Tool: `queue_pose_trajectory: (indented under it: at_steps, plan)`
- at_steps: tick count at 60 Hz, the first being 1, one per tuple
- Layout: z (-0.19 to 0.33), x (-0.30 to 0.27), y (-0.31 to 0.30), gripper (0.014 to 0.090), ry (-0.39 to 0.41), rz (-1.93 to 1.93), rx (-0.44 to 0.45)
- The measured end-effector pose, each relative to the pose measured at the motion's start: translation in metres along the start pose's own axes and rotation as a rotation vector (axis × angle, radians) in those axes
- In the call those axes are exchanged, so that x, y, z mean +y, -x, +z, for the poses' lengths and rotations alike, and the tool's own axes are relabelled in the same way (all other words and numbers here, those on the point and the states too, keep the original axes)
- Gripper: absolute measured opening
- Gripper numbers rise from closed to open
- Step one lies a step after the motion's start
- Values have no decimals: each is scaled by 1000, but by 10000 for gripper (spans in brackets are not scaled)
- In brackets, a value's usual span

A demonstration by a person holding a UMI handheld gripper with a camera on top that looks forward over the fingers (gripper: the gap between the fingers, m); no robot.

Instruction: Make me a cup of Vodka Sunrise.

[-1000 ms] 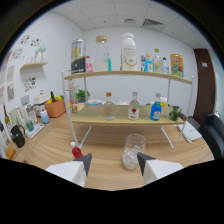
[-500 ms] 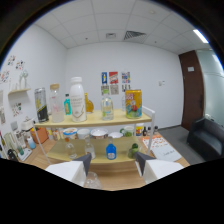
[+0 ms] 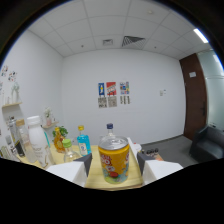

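The lower part of the view is blacked out, so the base of the yellow can (image 3: 114, 161) and the tips of the tool (image 3: 114, 167) are cut off, and the label on the can is too blurred to read beyond red lettering and a fruit picture. The can stands upright between the two white fingers (image 3: 75, 171), its long axis vertical and its silver rim on top; whether both fingers press its sides cannot be told, since the contact is hidden. Just behind the can a clear bottle with a blue cap (image 3: 109, 129) peeks over its rim, the body of it hidden. To the left on the wooden shelf (image 3: 60, 152) stand a blue bottle (image 3: 82, 142), a small clear glass bottle (image 3: 68, 149) that is hard to make out, a white bottle (image 3: 36, 140) and something orange and green (image 3: 59, 136) of unclear kind. On the far wall hang three small posters (image 3: 113, 94), and to the right are a dark door (image 3: 194, 95) and the edge of a dark sofa (image 3: 209, 142). Compared with half a second ago, the can now sits close between the fingers and fills the middle, where before it stood further off on the upper shelf, and the view has tipped up toward the ceiling.
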Motion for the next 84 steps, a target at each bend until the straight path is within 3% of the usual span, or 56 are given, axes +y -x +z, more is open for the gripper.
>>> queue_pose_trajectory:
  at_steps: [7,12,34,52,66,76,84]
  plan:
    - [17,3,2,707,20,-1,-19]
    - [23,5,0,546,31,-9,-16]
    - [17,-3,-5,517,12,-47,10]
    - [-53,-31,3,512,-77,-64,1]
    - [-89,79,36,510,73,-10,-35]
    - [-83,179,61,508,214,18,-52]
    - [-77,226,69,512,282,-108,-25]
